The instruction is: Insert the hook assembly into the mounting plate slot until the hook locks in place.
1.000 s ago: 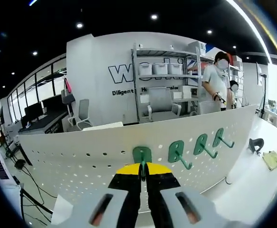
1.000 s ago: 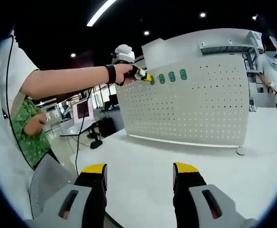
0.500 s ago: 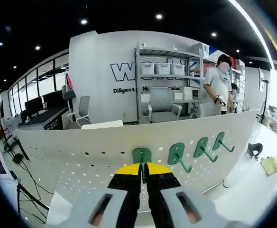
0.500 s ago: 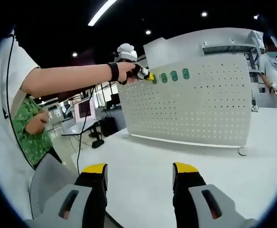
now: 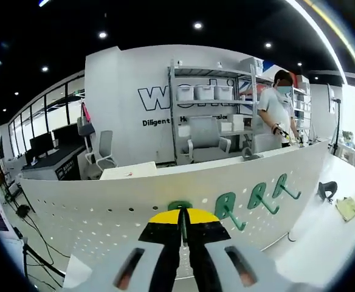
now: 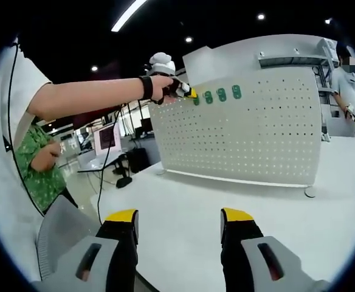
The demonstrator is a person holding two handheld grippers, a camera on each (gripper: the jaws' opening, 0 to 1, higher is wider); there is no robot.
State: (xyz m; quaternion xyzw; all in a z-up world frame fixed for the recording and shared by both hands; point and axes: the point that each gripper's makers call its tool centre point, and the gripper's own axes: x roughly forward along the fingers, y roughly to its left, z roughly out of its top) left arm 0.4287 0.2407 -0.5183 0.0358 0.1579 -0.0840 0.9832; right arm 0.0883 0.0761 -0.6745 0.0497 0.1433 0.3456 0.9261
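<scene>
A white perforated mounting plate [image 5: 98, 213] stands upright on the table, also seen from the side as the plate [image 6: 256, 134]. My left gripper [image 5: 181, 218] is shut on a green hook [image 5: 179, 205] pressed against the plate near its top edge; the yellow jaw tips hide most of that hook. Three more green hooks [image 5: 229, 207] hang on the plate to its right. In the right gripper view a hand holds the left gripper [image 6: 182, 91] at the plate's upper left corner beside the hanging hooks [image 6: 221, 94]. My right gripper [image 6: 179, 219] hovers open over the white table [image 6: 189, 194].
A person in a white shirt [image 5: 276, 109] stands behind the plate by a shelving rack [image 5: 205, 100]. A black object [image 5: 327, 187] and a yellowish item [image 5: 348, 205] lie on the table at right. Another person in green [image 6: 41, 176] is at left.
The left gripper view has risen slightly, and the held hook's green head now sits lower, more hidden behind the jaw tips. The right gripper has stayed still and open.
</scene>
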